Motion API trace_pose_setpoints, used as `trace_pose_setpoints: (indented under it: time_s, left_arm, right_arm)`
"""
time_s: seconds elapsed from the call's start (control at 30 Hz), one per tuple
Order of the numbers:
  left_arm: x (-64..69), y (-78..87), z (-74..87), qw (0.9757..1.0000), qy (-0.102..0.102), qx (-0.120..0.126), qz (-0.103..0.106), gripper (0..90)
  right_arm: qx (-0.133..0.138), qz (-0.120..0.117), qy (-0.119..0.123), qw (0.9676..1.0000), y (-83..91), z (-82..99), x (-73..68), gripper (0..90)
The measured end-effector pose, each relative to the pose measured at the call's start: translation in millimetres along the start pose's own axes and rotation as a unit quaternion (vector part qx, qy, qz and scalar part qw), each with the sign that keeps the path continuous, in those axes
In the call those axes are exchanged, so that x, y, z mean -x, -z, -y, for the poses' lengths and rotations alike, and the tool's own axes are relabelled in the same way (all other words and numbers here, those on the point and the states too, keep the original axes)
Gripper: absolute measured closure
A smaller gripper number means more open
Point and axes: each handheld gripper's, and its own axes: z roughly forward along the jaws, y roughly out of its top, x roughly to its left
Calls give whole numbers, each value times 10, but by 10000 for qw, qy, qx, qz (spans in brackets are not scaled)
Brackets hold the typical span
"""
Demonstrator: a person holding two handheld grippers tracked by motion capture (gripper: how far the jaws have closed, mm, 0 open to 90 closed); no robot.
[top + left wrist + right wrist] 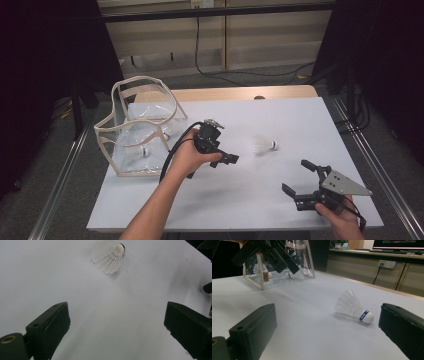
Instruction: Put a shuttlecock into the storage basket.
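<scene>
A white shuttlecock [262, 146] [108, 256] [352, 307] lies on its side on the white table [240, 200], its cork end pointing right in the high view. My left gripper [226, 149] [117, 312] hovers just left of it, jaws wide open with nothing between them and aimed toward it. In the right gripper view the left gripper [274, 257] hangs in front of the bag. My right gripper [298, 177] [328, 310] rests low near the table's front right, open and empty, with the shuttlecock lying a little beyond its jaws.
A clear plastic bag with beige trim [145, 79] [260, 277] stands open at the table's left, holding other shuttlecocks [144, 151]. A wooden strip [225, 93] runs along the table's far edge. Metal rails flank both sides, and cables lie on the floor behind.
</scene>
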Motion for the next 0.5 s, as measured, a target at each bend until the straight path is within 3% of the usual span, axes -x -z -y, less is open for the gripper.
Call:
trace_pose_setpoints:
  time_s: [0.1,0.3,0.5]
  left_arm:
    - [-8,-35,18,10000,-60,34,28,56]
    - [-4,-95,46,9997,17,214,126,53]
    - [-6,-144,70,9996,-60,280,64,53]
  right_arm:
    - [-4,-2,-4,10000,-1,0,-1,10]
    - [0,-1,0,10000,0,0,0,10]
    - [-11,-5,-6,10000,3,-1,-3,11]
